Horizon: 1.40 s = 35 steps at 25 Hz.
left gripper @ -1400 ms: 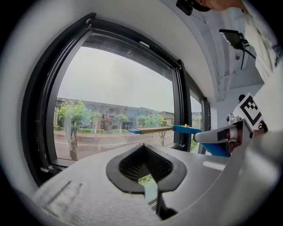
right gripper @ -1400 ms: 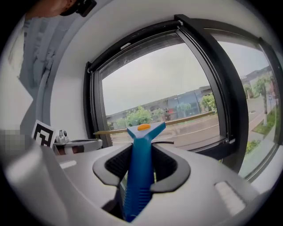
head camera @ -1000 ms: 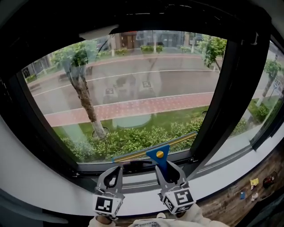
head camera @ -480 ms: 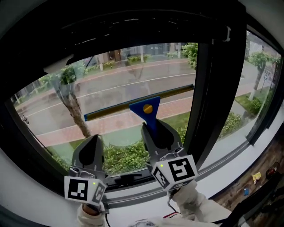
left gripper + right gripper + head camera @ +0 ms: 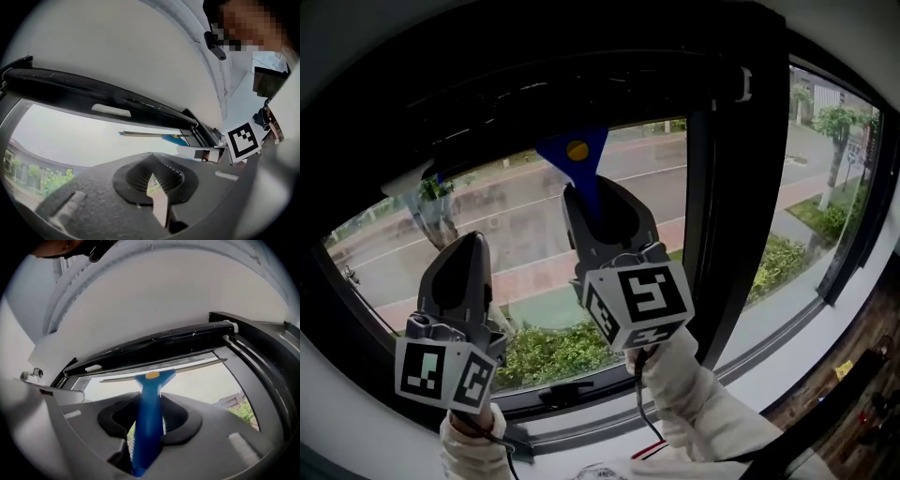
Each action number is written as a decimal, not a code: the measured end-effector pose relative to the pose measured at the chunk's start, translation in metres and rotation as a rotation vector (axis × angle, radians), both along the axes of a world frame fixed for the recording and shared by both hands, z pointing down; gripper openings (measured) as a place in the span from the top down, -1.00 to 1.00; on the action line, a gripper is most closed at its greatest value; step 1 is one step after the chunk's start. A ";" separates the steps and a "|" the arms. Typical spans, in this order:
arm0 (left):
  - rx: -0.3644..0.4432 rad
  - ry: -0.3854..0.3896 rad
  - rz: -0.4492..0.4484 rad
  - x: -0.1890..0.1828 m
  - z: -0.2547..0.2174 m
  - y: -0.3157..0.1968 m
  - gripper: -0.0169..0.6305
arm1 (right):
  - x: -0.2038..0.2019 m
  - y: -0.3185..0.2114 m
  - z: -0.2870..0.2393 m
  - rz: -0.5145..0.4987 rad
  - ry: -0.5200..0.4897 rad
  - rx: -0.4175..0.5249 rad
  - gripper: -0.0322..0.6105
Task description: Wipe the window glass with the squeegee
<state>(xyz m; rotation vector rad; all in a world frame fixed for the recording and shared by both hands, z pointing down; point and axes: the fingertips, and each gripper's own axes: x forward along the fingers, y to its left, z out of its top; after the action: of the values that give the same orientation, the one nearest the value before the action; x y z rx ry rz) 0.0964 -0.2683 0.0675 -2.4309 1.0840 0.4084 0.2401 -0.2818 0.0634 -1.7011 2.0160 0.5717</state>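
Ribbed fingers of right gripper pinch the blue-handled squeegee.

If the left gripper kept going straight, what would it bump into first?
Probably the window glass: the left gripper points at the pane below the dark top frame, with nothing between. How far off is unclear.

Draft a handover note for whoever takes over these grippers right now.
Right gripper: shut on the squeegee handle, raised high.
Left gripper: shut, empty, held up beside it.
The squeegee blade lies along the top edge of the window glass, just under the frame.
Done: tool placed for a stroke; the wiped area can't be judged.
Left: probably pull straight down, then repeat across.
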 end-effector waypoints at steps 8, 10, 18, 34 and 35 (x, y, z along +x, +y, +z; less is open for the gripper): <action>0.049 -0.004 0.017 0.018 -0.030 0.003 0.95 | 0.008 -0.015 -0.050 -0.002 0.008 0.033 0.46; 0.045 -0.002 0.023 0.020 -0.031 0.004 0.95 | 0.012 -0.018 -0.057 -0.002 0.002 0.027 0.46; 0.058 0.010 0.014 0.026 -0.020 0.002 0.95 | 0.018 -0.031 -0.053 0.017 0.012 -0.030 0.47; 0.197 0.100 0.023 0.023 0.008 0.025 0.95 | 0.017 -0.025 0.003 0.022 0.025 -0.087 0.47; 0.183 0.092 0.020 0.025 0.015 0.022 0.95 | 0.017 -0.024 0.008 0.024 0.029 -0.092 0.47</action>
<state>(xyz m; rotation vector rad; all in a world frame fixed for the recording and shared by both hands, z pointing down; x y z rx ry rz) 0.1211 -0.2459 0.0822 -2.2820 1.0134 0.6047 0.2569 -0.3062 0.0718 -1.7817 2.0739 0.5217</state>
